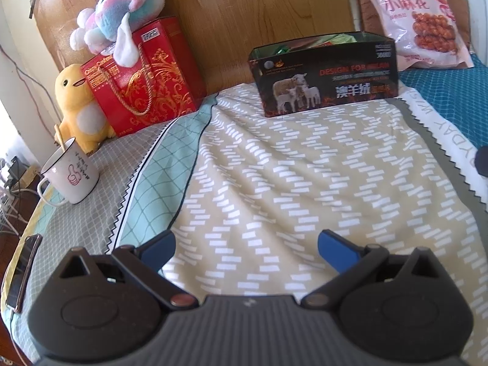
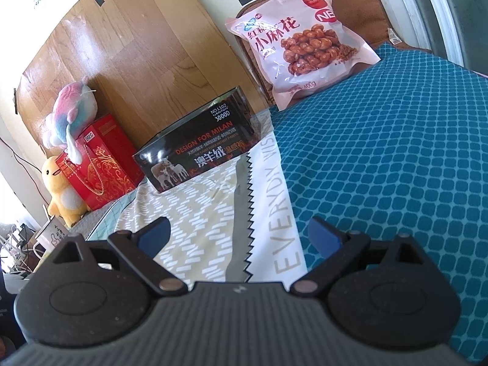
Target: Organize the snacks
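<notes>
Both grippers (image 1: pixel 246 245) (image 2: pixel 238 233) gape; black box (image 1: pixel 326 74), seemingly holding snacks, far ahead.

snack bag (image 2: pixel 300 41) glossy plastic | black box (image 1: pixel 326 74) glossy card | bedspread (image 1: pixel 274 183) matt cloth

1. Bed (image 1: pixel 274 183) covered in patchwork bedding: beige panel with white dashes, teal lattice panel (image 2: pixel 396 152) on the right, grey-and-mint grid on the left.
2. Black open-topped box (image 1: pixel 324 74) stood at the beige panel's far end, near the wooden board.
3. Pink snack bag (image 2: pixel 300 41) leaned upright at the teal panel's far end.
4. Red gift box (image 1: pixel 143 76) and yellow plush duck (image 1: pixel 79 106) sat far left, touching.
5. White mug (image 1: pixel 71 174) and phone (image 1: pixel 24 271) lay along the left edge.
</notes>
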Demonstrator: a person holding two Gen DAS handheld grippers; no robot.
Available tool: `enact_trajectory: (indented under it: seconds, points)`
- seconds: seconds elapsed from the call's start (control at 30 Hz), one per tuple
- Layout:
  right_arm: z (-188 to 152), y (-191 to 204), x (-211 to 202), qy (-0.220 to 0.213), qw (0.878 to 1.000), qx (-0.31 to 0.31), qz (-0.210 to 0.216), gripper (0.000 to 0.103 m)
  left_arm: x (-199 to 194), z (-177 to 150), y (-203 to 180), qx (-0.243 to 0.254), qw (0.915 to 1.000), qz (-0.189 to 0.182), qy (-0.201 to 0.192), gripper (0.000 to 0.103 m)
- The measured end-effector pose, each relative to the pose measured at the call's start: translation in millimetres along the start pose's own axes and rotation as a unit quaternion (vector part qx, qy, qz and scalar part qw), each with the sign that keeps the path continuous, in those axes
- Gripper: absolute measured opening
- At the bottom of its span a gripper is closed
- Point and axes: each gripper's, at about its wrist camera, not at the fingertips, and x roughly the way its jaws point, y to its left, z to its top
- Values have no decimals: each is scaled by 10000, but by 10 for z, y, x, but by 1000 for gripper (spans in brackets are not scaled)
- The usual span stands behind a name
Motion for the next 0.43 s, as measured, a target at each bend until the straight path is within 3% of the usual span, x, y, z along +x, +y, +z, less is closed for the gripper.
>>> enact_trajectory:
  seconds: [0.43]
  points:
    - [11, 47, -23, -120, 9997, -227, -33, 103, -29, 4, 15, -79, 9996, -283, 4, 103]
